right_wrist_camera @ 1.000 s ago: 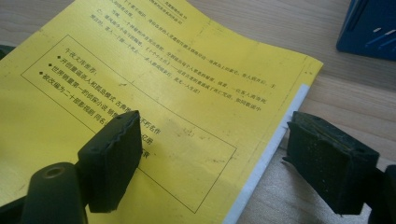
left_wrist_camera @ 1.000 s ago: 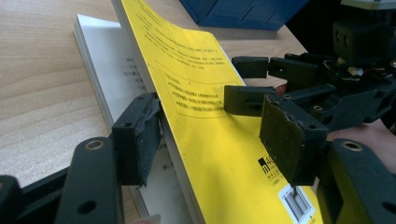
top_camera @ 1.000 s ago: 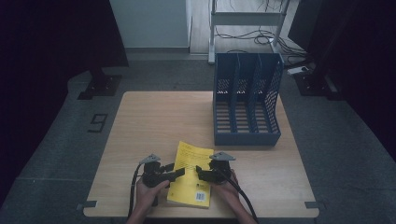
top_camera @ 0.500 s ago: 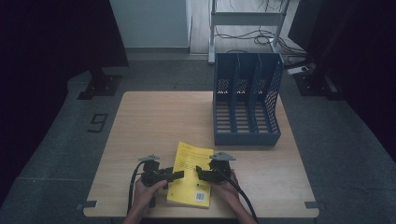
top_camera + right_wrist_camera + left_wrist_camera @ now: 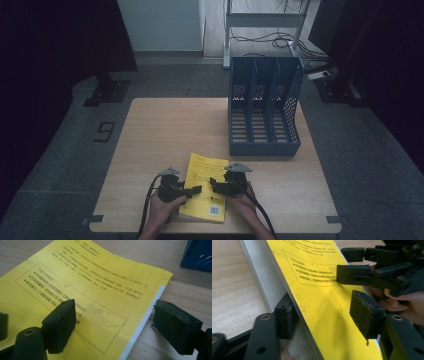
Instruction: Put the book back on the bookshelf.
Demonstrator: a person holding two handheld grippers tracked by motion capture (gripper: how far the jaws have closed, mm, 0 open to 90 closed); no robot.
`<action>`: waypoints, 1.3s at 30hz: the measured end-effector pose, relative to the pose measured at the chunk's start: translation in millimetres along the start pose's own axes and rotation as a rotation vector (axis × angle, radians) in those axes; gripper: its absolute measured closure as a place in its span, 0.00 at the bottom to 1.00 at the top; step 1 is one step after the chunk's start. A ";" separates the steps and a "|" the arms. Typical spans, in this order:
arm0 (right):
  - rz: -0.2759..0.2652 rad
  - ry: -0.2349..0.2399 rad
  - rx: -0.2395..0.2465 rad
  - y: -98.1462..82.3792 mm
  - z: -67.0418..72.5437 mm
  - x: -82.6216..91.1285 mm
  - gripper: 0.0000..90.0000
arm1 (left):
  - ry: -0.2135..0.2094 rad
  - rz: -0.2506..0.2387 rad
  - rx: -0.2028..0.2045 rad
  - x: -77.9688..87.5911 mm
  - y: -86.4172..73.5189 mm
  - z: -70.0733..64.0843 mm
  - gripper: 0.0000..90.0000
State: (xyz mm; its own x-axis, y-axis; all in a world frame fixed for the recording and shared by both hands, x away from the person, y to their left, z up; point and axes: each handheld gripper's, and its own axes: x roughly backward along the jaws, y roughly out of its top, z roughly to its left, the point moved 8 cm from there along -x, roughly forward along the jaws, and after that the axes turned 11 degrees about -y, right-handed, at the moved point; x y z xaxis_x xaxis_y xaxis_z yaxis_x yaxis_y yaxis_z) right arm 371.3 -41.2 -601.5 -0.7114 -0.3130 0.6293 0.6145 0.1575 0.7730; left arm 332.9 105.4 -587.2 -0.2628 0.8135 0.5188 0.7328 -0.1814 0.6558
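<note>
Book: thin yellow paperback [image 5: 204, 187], black printed text in a ruled box, barcode at near corner, white page block.
Position: flat on light wooden table [image 5: 165, 130], near edge, between both hands.
Left tongs [image 5: 322, 315]: jaws have just been closing, straddling the book's edge, pads not pressing.
Right tongs [image 5: 113, 322]: wide, straddling the book's edge.
Blue perforated file rack [image 5: 265, 112]: well apart.

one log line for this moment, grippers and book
left gripper: open, astride yellow book edge, closing | right gripper: open over book's other edge | rack: empty, far right
</note>
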 end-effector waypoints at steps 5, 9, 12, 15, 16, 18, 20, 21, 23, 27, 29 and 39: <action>0.000 0.001 0.001 0.0 0.0 0.0 0.20 | 0.037 -0.007 -0.027 -1.2 -0.2 1.1 0.54; 0.000 0.000 0.001 0.0 0.0 0.0 0.20 | 0.048 -0.017 -0.031 -2.4 -0.4 0.9 0.57; 0.000 0.000 0.001 0.0 0.0 0.0 0.20 | 0.019 -0.024 -0.010 -4.9 0.4 -0.4 0.57; 0.000 0.001 0.001 0.0 -0.1 0.0 0.20 | 0.021 -0.025 -0.007 -4.9 0.5 0.0 0.58; 0.000 0.001 0.001 0.0 -0.1 0.0 0.20 | 0.021 -0.025 -0.007 -4.9 0.5 0.0 0.59; 0.000 0.001 0.001 0.1 -0.1 0.0 0.20 | 0.030 -0.024 -0.008 -4.7 0.5 0.3 0.61; 0.000 0.001 0.001 0.0 -0.1 0.0 0.20 | 0.036 -0.019 -0.016 -4.6 0.3 0.4 0.62; 0.000 0.000 0.002 0.0 0.0 0.0 0.20 | 0.037 -0.018 -0.016 -4.5 0.3 0.4 0.63; 0.001 0.000 0.002 0.0 0.0 0.0 0.20 | 0.037 -0.018 -0.014 -4.4 0.4 0.1 0.66; 0.001 0.001 0.001 0.0 0.0 0.0 0.20 | 0.035 -0.018 -0.019 -4.7 0.6 -2.3 0.69; 0.001 0.002 0.000 0.0 -0.1 -0.1 0.20 | 0.033 -0.018 -0.018 -4.4 0.8 -2.7 0.72; 0.000 0.016 -0.005 0.2 -1.4 0.3 0.21 | 0.019 -0.017 -0.008 -2.2 4.0 -4.5 0.78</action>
State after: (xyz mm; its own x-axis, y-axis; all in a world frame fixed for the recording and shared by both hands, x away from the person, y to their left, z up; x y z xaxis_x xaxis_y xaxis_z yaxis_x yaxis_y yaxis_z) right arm 371.6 -42.5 -601.2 -0.7059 -0.3279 0.6278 0.6161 0.1529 0.7727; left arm 333.6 100.3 -583.2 -0.2871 0.8057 0.5182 0.7232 -0.1724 0.6688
